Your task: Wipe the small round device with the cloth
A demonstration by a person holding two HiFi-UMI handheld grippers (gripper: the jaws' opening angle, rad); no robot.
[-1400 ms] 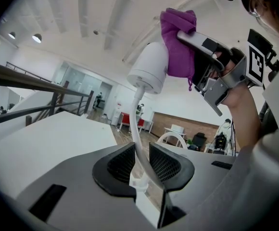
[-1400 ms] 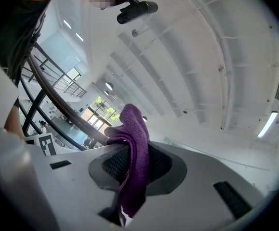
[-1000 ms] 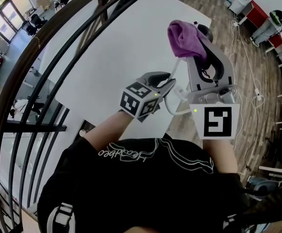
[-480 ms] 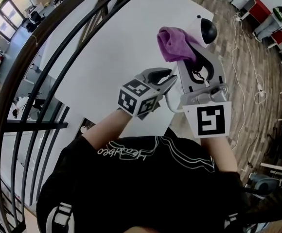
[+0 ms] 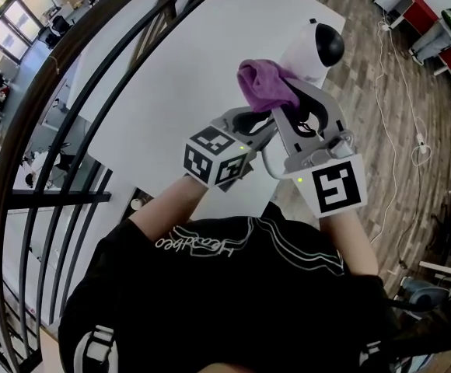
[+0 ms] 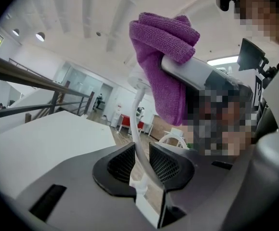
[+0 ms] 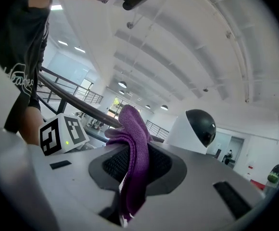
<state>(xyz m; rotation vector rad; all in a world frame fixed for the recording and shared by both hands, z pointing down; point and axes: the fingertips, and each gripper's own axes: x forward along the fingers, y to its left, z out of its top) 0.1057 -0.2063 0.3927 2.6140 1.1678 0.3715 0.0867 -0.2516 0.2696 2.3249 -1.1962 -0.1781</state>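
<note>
Two tools, one cloth (image 7: 132, 129), one device (image 7: 195, 128).
My right tool (image 7: 138, 163) is gripping the cloth; my left tool (image 6: 140, 160) is pinching one white cable (image 6: 135, 114).

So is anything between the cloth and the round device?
Nothing visible. The purple cloth in the right gripper has only open air toward the device; the left gripper clamps the white cable aside.

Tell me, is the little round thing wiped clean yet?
Not yet. Done: the right gripper pinches the purple cloth, and the left gripper holds the white cable. In hand: the cloth is up close to the small round device, seemingly not touching. Left: all the wiping.
</note>
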